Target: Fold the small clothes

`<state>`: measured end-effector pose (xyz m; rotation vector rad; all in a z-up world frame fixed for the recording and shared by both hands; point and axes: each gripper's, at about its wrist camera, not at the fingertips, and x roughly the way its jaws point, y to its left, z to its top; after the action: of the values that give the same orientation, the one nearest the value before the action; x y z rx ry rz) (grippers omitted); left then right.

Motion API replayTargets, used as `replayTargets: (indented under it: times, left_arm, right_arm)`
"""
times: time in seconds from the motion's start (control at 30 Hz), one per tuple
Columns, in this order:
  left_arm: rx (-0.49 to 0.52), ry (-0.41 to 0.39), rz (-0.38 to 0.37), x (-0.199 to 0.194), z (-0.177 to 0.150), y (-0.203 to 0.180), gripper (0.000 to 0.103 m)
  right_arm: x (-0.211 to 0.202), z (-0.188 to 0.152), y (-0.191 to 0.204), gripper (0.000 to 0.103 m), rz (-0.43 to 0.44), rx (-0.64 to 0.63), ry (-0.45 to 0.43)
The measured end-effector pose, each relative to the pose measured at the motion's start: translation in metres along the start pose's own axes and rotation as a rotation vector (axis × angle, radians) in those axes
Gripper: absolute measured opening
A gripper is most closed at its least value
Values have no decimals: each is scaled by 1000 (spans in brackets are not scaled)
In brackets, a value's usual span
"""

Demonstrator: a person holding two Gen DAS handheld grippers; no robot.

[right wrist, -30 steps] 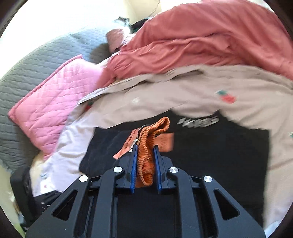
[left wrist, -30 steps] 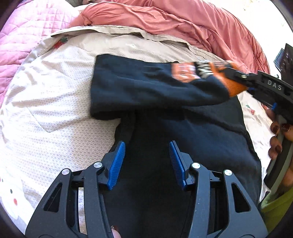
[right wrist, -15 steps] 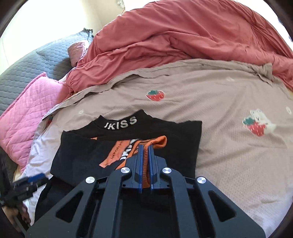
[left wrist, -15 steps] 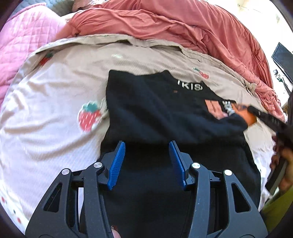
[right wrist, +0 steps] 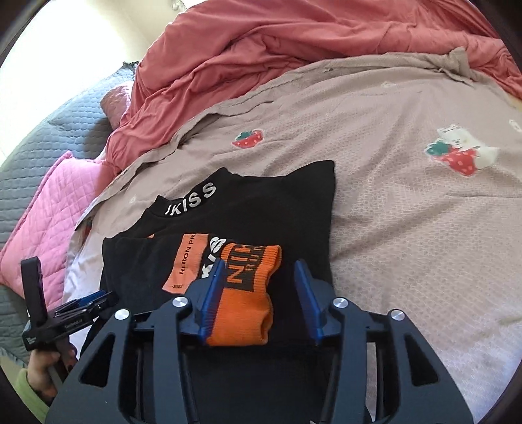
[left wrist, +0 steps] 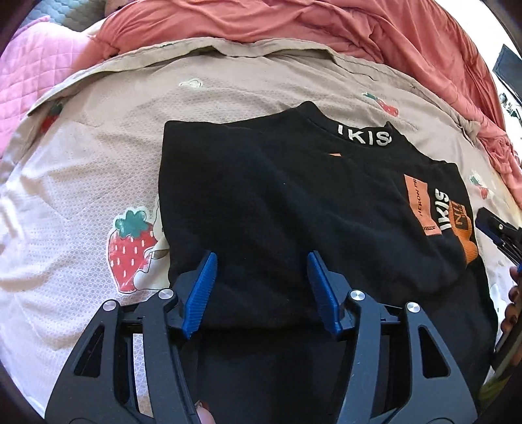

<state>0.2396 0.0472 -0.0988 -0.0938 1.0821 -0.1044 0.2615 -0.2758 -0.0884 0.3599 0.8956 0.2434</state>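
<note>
A black sweater (left wrist: pixel 277 195) (right wrist: pixel 293 212) with white letters on its collar (left wrist: pixel 363 135) lies flat on the bed. Its sleeve is folded across the body and ends in an orange cuff (right wrist: pixel 248 293) (left wrist: pixel 468 248). My right gripper (right wrist: pixel 260 265) (left wrist: pixel 499 231) is opening. The cuff lies loose between its jaws against the left pad, clear of the right one. My left gripper (left wrist: pixel 261 261) (right wrist: pixel 84 303) hovers over the sweater's lower left part, its jaws opening with only the flat cloth beneath them.
The sweater rests on a beige sheet (left wrist: pixel 98 163) (right wrist: pixel 407 212) printed with strawberries. A rumpled red duvet (left wrist: pixel 293 22) (right wrist: pixel 293 49) is heaped along the far side. A pink quilted pillow (left wrist: pixel 29 75) (right wrist: pixel 49 212) and a grey quilt (right wrist: pixel 39 130) lie at the left.
My right gripper carried the orange cuff across the sweater, lowered it onto the body and let it go. The left gripper's jaws widened a little and it shifted over the sweater.
</note>
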Motion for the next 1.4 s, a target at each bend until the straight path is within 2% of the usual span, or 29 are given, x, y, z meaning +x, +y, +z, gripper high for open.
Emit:
replayTargets:
  times: [0.13, 0.17, 0.2, 0.23, 0.37, 0.47, 0.6, 0.67, 0.87, 1.0, 1.13, 1.17, 1.4]
  left_arm:
    - [-13, -4, -8, -2, -1, 2, 50]
    - [-16, -6, -9, -3, -1, 3, 50]
    - [-22, -10, -11, -4, -1, 3, 50]
    - [-29, -16, -13, -6, 0, 4, 50]
    - [-72, -64, -32, -18, 3, 8, 50]
    - [-79, -58, -28, -15, 9, 7, 51]
    - [-73, -25, -3, 2, 10, 5, 51]
    - [-78, -28, -5, 3, 8, 5, 52]
    - [-51, -32, -5, 3, 4, 4, 54]
    - [-70, -70, -23, -14, 7, 6, 59]
    - [-56, -112, 6, -25, 14, 4, 59]
    - [-47, -112, 15, -25, 15, 3, 59]
    - [-3, -15, 45, -1, 10, -10, 64]
  right_arm:
    - [25, -2, 1, 48, 6, 2, 84]
    - [31, -3, 3, 41, 5, -13, 103]
    - [34, -4, 6, 11, 14, -33, 119]
    - [32, -3, 11, 7, 18, -57, 119]
    - [2, 10, 28, 7, 2, -148, -1]
    - [-8, 23, 37, 7, -34, -198, -51]
    - [3, 29, 41, 7, -119, -268, -34]
    - [16, 23, 38, 7, -187, -283, 8]
    - [34, 2, 16, 7, -227, -198, 61]
    - [25, 1, 16, 13, -256, -182, 30]
    - [-3, 2, 20, 20, -248, -181, -48]
    - [-9, 1, 23, 25, -235, -195, -64]
    - [-1, -10, 56, 35, -126, -277, -20]
